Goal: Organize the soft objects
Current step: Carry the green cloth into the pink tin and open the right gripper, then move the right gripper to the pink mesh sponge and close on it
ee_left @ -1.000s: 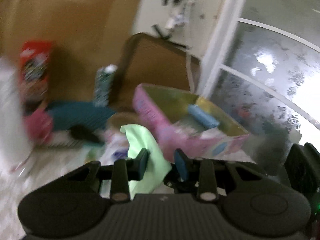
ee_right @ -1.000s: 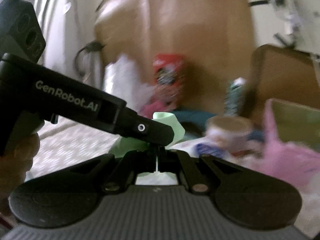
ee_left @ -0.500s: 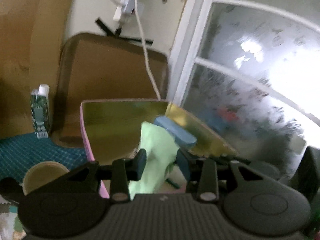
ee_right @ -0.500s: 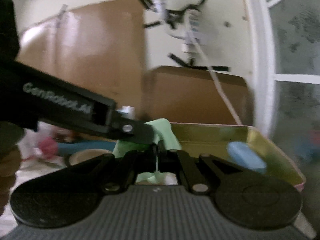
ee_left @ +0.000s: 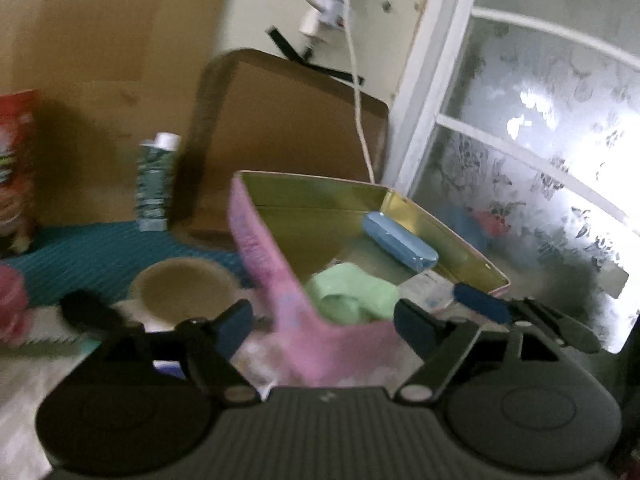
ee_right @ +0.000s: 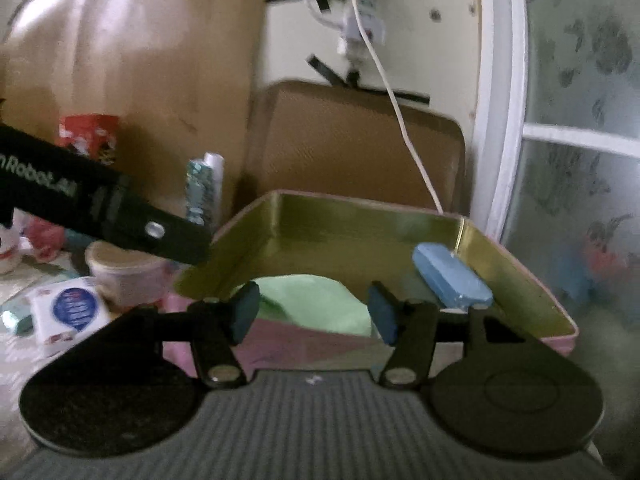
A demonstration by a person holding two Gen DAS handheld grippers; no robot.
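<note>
Left wrist view: left gripper [ee_left: 322,320] fingers just sprung wide, empty; crumpled pale green cloth [ee_left: 354,294] lies ahead between them, inside the pink-walled, gold-lined tin box [ee_left: 256,236]; right wrist view: right gripper [ee_right: 314,314] likewise just opened, empty, cloth straight ahead.

You have one pink tin box with a gold inside [ee_right: 352,220] in front of you. It holds two soft things: one folded light-green cloth [ee_right: 312,304] and one pale-blue oblong pad [ee_right: 452,280]. Beside the box you can count one cream paper cup [ee_right: 124,272], one tall teal patterned carton with a white cap [ee_right: 200,188], one red printed packet [ee_right: 88,136] and one white card with a blue round label [ee_right: 70,312]. Behind stand two brown cardboard sheets [ee_right: 352,140], and one white cable [ee_right: 404,128] hangs down. Two grippers show, left gripper [ee_left: 322,324] and right gripper [ee_right: 314,312].
</note>
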